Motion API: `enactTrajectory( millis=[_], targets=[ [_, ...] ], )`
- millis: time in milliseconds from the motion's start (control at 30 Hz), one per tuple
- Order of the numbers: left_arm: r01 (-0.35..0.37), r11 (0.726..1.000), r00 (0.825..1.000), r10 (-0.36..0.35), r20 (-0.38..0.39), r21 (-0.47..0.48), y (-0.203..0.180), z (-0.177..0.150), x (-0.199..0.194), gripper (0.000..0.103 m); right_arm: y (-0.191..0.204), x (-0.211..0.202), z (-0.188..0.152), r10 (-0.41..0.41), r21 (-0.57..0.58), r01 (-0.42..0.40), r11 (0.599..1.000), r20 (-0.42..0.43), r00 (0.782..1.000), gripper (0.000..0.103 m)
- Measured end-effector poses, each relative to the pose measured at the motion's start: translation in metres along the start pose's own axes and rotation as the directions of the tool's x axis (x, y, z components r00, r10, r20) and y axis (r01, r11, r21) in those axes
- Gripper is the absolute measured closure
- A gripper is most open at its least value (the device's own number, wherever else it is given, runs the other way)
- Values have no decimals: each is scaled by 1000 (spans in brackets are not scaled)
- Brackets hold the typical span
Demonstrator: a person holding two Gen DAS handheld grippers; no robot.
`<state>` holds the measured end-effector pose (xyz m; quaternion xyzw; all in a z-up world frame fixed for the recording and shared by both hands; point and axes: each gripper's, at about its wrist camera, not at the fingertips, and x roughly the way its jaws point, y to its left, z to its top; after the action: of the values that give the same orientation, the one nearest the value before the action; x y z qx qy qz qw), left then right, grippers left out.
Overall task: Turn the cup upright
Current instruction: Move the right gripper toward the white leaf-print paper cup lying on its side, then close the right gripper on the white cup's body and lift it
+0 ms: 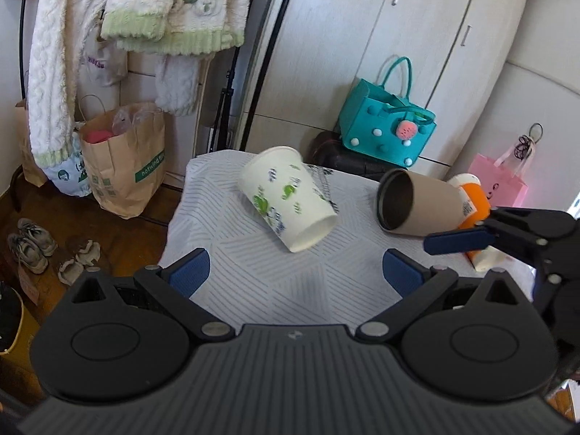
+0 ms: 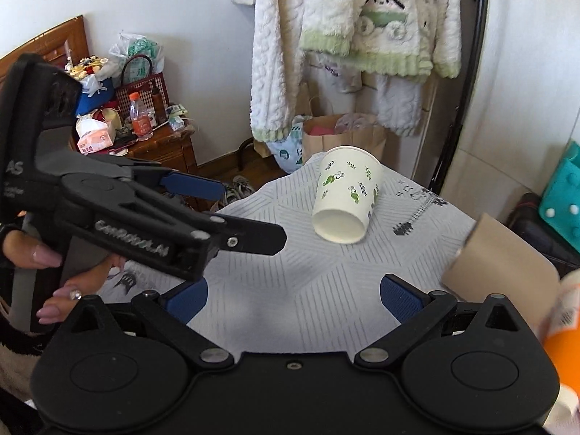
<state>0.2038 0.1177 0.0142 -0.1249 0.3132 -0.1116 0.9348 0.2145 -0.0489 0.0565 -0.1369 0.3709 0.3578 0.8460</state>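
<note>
A white paper cup with green leaf prints lies on its side on the cloth-covered table; it also shows in the right wrist view. A brown paper cup lies on its side to its right, open mouth facing left, and shows at the right edge of the right wrist view. An orange and white cup lies behind it. My left gripper is open and empty, short of the white cup. My right gripper is open and empty, left of the brown cup.
A brown paper bag and shoes sit on the floor at left. A teal bag and a pink bag stand behind the table by white cabinets. Fleece clothes hang above. A cluttered wooden cabinet stands far left.
</note>
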Motion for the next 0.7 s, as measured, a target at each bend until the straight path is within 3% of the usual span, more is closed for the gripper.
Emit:
enactTrajectory(
  millis=[300, 700],
  targets=[
    [0, 997, 1000, 2, 24, -76, 30, 9, 7, 0, -16, 62, 31, -32, -27, 32, 999, -26, 999, 2],
    [77, 983, 997, -72, 38, -168, 40, 18, 27, 2, -25, 95, 39, -127, -35, 127, 991, -20, 992, 25]
  ],
)
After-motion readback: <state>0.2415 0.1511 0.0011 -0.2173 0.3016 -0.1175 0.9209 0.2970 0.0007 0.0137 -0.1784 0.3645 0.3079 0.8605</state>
